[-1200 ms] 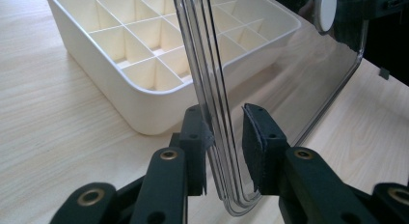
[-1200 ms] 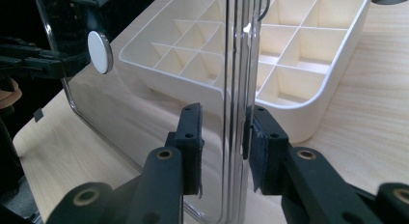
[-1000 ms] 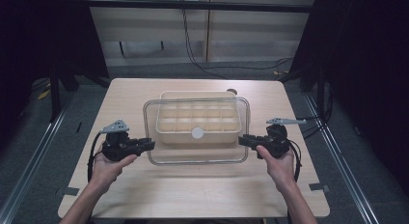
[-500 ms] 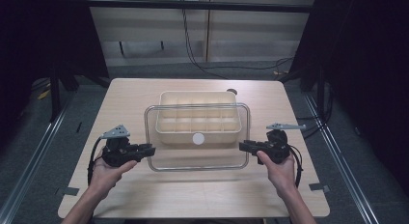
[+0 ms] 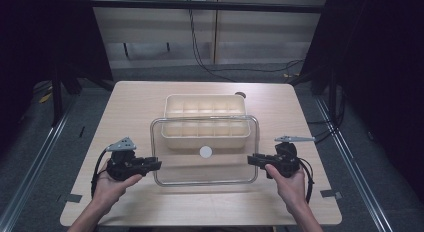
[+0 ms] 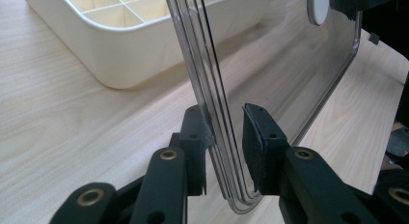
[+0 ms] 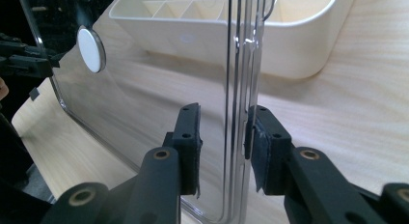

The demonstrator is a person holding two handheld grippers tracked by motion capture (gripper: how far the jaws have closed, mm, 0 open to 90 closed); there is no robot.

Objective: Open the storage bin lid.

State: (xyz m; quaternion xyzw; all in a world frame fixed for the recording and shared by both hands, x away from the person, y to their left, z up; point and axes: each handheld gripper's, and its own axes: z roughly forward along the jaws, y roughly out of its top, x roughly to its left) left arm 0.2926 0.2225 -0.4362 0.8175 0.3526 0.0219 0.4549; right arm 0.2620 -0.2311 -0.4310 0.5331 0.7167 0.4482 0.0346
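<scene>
High view: clear lid (image 5: pixel 205 164) held level betw. both grippers, near half over bare table (image 5: pixel 150 212), far edge overlapping near side of cream tray (image 5: pixel 205 104). White round sticker (image 5: pixel 205 152) near lid centre. Left gripper (image 5: pixel 150 165) at lid's left edge, right gripper (image 5: pixel 256 160) at its right edge, both pointing inward. Tray sits mid-table, divided into small compartments. Open wood all round: wide strip left of tray, wide strip right, narrower band along near edge under the hands. Dark round hole (image 5: pixel 240 95) in tabletop just beyond tray's far right corner. Table edges drop to dark floor w/ rails both sides.

Left gripper view: lid rim (image 6: pixel 212 103) runs up betw. the two black pads. Left pad (image 6: pixel 195 137) touching rim; right pad (image 6: pixel 255 142) looks a hair off it, gap slim, contact on that side not certain. Reads as clamped on lid edge. Tray corner (image 6: pixel 111 55) up-left, apart from jaws, bare wood betw. Lid's far corner reaches out past table edge on right.

Right gripper view: lid edge (image 7: pixel 241 113) upright betw. pads. Right pad (image 7: pixel 263 142) against rim; left pad (image 7: pixel 189 137) stands clear w/ visible gap. Grip loose, pads not pressing from both sides. Tray (image 7: pixel 289 45) beyond, upper right, well apart from jaws. Sticker (image 7: pixel 91 49) upper left on lid. Free wood right of jaws.
</scene>
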